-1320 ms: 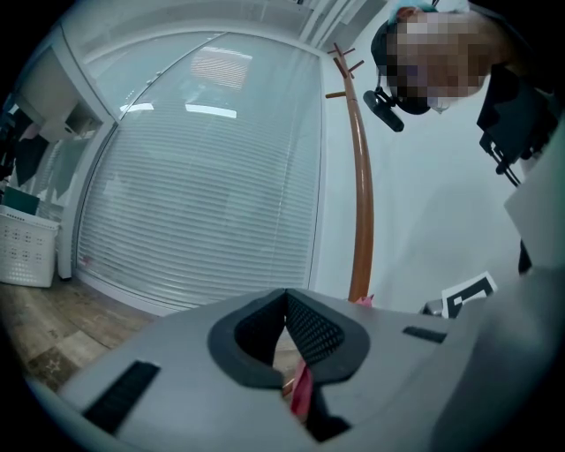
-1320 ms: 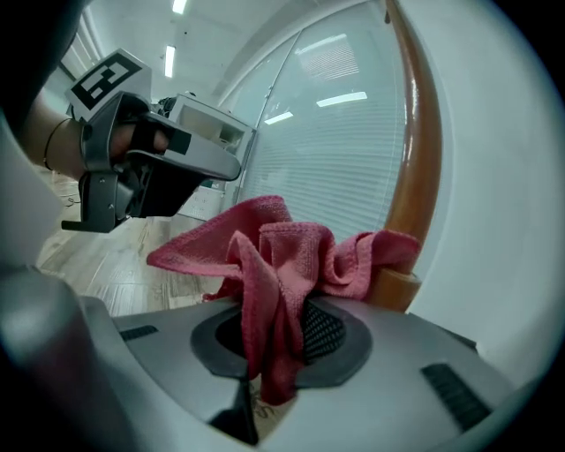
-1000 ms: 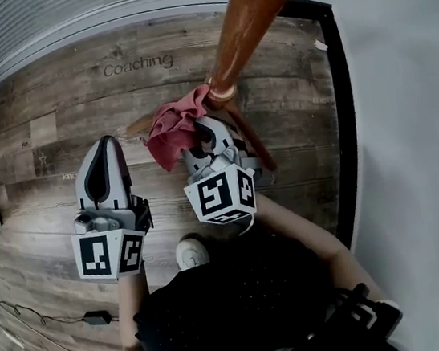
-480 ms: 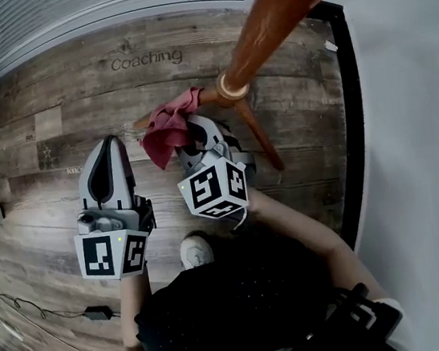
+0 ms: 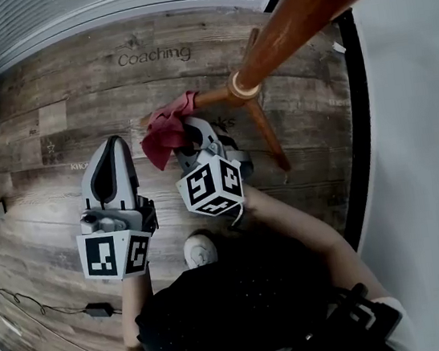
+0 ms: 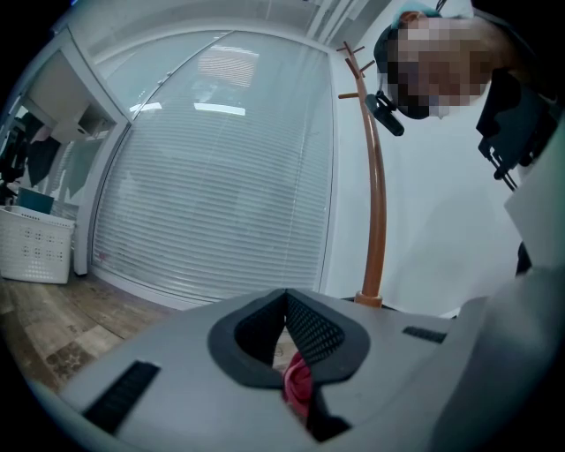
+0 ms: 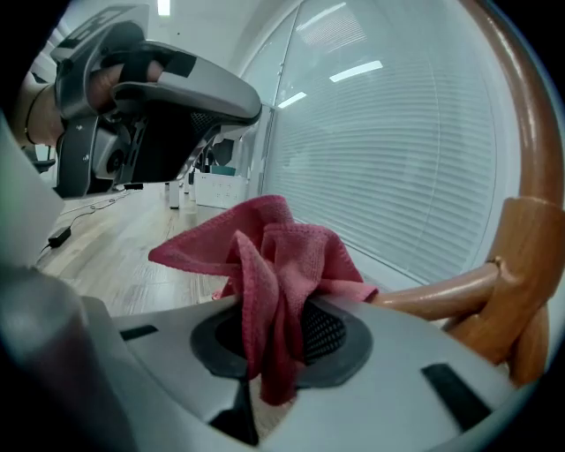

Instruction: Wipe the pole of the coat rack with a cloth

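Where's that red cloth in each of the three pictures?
Head view: cloth left of centre, in the right hand-held gripper.
Left gripper view: small red patch, low centre.
Right gripper view: centre, clamped between the jaws.
Shared landmark: the brown pole, in all three.

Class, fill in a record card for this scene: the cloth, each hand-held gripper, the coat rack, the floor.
cloth: crumpled pink-red cloth, low down beside one leg of the rack; whether it touches the leg cannot be told
right hand-held gripper: shut on the cloth
left hand-held gripper: jaws together, holding nothing, apart from the cloth
coat rack: round brown wooden pole on splayed wooden legs
floor: grey-brown wood-plank floor
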`<state>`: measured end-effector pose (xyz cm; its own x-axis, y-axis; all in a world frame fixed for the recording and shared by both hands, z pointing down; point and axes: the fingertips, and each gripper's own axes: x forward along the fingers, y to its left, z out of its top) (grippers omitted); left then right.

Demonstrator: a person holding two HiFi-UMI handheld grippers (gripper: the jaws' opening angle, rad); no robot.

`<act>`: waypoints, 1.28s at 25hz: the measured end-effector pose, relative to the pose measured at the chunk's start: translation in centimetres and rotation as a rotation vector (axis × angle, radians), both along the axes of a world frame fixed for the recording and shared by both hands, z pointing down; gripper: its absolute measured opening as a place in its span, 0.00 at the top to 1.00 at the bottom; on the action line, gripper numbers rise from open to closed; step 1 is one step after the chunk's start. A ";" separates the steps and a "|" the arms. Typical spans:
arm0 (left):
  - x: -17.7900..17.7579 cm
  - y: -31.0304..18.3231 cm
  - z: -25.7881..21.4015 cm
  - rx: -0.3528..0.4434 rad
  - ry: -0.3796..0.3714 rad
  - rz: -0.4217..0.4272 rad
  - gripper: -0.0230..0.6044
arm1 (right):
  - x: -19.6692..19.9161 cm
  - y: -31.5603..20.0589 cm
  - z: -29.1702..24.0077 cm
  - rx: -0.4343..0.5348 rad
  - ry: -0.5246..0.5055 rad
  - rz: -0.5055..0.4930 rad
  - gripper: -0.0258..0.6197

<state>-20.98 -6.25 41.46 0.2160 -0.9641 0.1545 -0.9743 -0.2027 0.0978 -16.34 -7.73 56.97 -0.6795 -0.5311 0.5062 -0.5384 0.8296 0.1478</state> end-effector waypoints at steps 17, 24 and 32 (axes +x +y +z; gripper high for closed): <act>0.5 0.0 -1.3 0.050 -0.012 0.006 0.94 | 0.3 0.1 -5.8 0.060 -0.180 -0.088 0.83; 2.0 0.0 -2.7 0.097 -0.033 0.033 0.94 | 3.5 -0.2 -11.9 0.115 -0.291 -0.060 0.83; 3.5 0.5 -4.1 0.140 -0.066 0.071 0.94 | 6.2 0.7 -16.4 0.184 -0.331 -0.055 0.83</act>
<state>-17.51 -5.76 37.32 0.2779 -0.9599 0.0363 -0.9606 -0.2781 0.0003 -10.12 -7.02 40.59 -0.8201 -0.5511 0.1542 -0.5376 0.8343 0.1222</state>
